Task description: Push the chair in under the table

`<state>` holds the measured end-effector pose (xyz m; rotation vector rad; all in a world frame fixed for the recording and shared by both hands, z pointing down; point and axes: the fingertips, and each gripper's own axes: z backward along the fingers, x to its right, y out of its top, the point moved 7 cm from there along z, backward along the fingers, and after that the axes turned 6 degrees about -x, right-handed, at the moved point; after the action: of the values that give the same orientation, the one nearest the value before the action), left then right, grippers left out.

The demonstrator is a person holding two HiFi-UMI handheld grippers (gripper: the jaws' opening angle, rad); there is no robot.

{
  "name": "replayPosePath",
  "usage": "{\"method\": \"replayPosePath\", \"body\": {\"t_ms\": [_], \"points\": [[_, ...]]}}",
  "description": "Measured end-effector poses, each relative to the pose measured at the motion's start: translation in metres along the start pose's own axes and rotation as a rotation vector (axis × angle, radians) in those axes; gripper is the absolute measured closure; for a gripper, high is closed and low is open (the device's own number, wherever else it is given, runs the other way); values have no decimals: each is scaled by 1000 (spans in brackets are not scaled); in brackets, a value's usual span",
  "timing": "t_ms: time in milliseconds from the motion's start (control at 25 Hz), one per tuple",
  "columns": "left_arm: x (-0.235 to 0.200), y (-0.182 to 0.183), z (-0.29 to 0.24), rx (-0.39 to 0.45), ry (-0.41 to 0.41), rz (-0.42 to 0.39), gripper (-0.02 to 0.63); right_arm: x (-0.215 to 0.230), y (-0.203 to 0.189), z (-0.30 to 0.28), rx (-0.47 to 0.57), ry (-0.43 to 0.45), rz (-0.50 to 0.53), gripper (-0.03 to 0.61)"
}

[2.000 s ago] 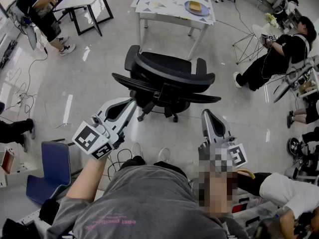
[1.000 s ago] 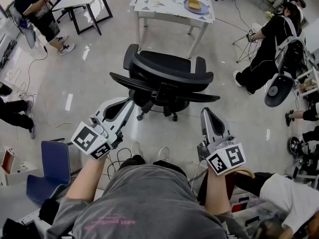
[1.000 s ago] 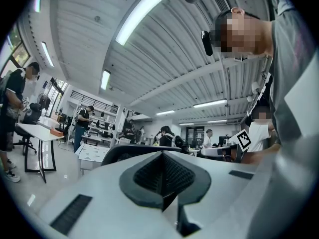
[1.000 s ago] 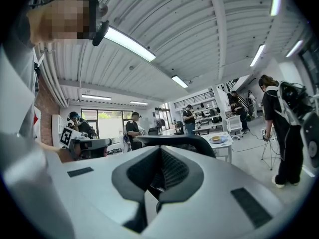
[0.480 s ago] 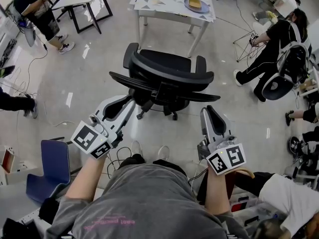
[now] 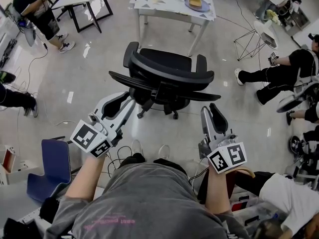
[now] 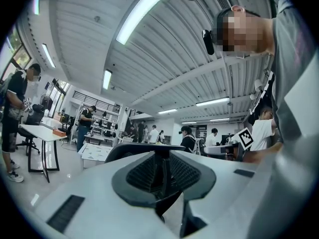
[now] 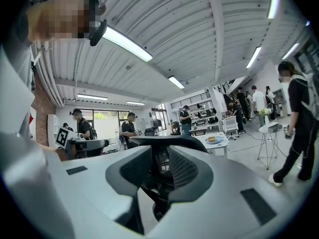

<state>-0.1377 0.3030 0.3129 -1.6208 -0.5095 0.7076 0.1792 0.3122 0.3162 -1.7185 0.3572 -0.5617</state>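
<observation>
Head view gives the layout: black office chair [image 6: 164,73] stands on the floor just on the near side of the white table [image 6: 149,15], backrest toward the person, seat toward the table, not under it. Left gripper [image 6: 125,102] is at the backrest's left end and right gripper [image 6: 210,111] just near of its right end. Whether either touches can't be told from above, and the jaw gaps read poorly there. Left gripper view settles its side: jaws have just been opening and stand partway apart, nothing pinched, the chair's mesh back showing ahead through the slot. Right gripper view is the same: jaws just opened to a moderate gap, empty, chair back beyond, and the table with a plate [image 8: 213,139] far right.
</observation>
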Motion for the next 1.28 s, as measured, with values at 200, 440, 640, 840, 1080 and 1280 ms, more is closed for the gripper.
{"method": "replayPosePath", "body": {"t_ms": [200,440,640,840,1080,1280], "points": [[-3,0,-1,-2,10,3,499,3,1,-1,0,-11,-9,468],[-5,-4,-3,-8,26,3,468,6,-1,-4,-5,-10,-13,443],[-6,-5,-4,-14,46,1,433,10,-3,-5,-9,-6,-19,409],[-3,-4,-9,-18,76,-4,423,21,-3,-5,-10,0,-21,407],[7,-4,-26,-28,110,-8,423,45,-3,-4,-25,22,-19,407],[15,-10,-38,-33,161,5,423,64,-7,-7,-48,63,4,407]]}}
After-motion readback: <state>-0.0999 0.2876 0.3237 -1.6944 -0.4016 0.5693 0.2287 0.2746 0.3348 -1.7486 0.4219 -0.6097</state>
